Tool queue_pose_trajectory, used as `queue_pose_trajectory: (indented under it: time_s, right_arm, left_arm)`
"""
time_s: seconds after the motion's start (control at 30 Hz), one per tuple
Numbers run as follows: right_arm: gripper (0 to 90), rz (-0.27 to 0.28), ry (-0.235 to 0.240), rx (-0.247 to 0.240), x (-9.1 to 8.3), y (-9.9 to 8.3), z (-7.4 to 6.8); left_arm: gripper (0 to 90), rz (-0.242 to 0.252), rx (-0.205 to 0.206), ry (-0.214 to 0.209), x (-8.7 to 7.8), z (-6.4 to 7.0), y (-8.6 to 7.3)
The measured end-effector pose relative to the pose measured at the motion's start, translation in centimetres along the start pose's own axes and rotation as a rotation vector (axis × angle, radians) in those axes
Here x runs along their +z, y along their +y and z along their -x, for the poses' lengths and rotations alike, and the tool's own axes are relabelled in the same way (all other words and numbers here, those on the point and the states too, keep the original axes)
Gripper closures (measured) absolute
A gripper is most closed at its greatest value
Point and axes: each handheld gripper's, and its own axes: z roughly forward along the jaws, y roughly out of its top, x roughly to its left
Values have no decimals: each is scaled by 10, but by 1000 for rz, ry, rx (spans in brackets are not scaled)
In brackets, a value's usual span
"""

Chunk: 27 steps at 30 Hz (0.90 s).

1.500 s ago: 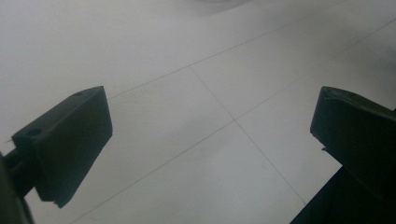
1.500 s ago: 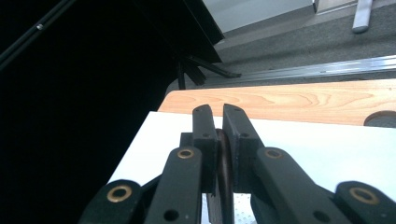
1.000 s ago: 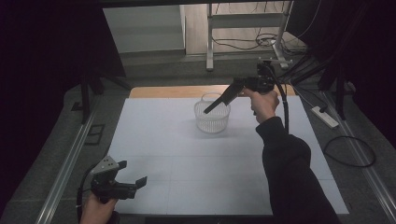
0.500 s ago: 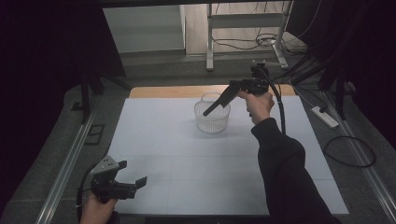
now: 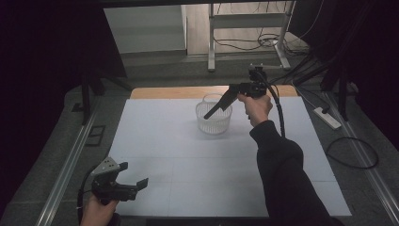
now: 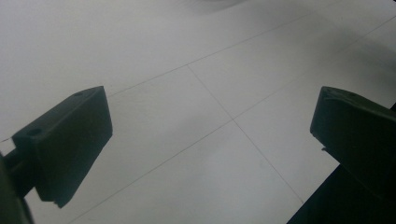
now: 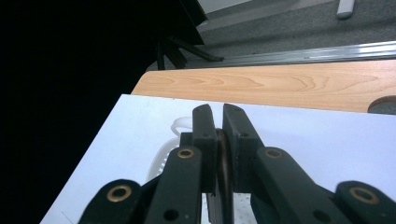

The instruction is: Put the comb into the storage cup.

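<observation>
The right gripper (image 5: 214, 109) hangs over the white basket (image 5: 214, 118) at the far middle of the white table top (image 5: 188, 160), its jaws pointing down and to the left so that their tips sit above the basket's mouth. In the right gripper view those jaws (image 7: 218, 140) stand pressed nearly together, with a thin dark, brownish sliver caught between them; it looks like a small flat thing held edge-on, though the view is too tight to say what it is. Going by this, the carrying part of the work is about finished and what is left is to part the jaws and let the piece fall into the basket, then draw the arm back. The left gripper (image 5: 127, 183) waits low at the near left corner, its jaws wide apart over bare table, as the left gripper view (image 6: 215, 112) confirms, and it holds nothing. Compared with a second ago, the right hand (image 5: 256, 107) has shifted a little toward the far side and higher, while the jaw tips remain over the basket; the basket itself and the left gripper have not moved.
</observation>
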Motion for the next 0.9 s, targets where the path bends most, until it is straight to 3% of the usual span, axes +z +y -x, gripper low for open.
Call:
queue_pose_trajectory:
  time_s: [0.5, 0.9]
  right_arm:
    - [842, -10, 4, 12, 9, -4, 3]
    - [842, -16, 35, 40, 18, -11, 8]
  left_arm:
    - [0, 0, 0, -2, 0, 0, 0]
    - [0, 0, 1, -4, 0, 0, 0]
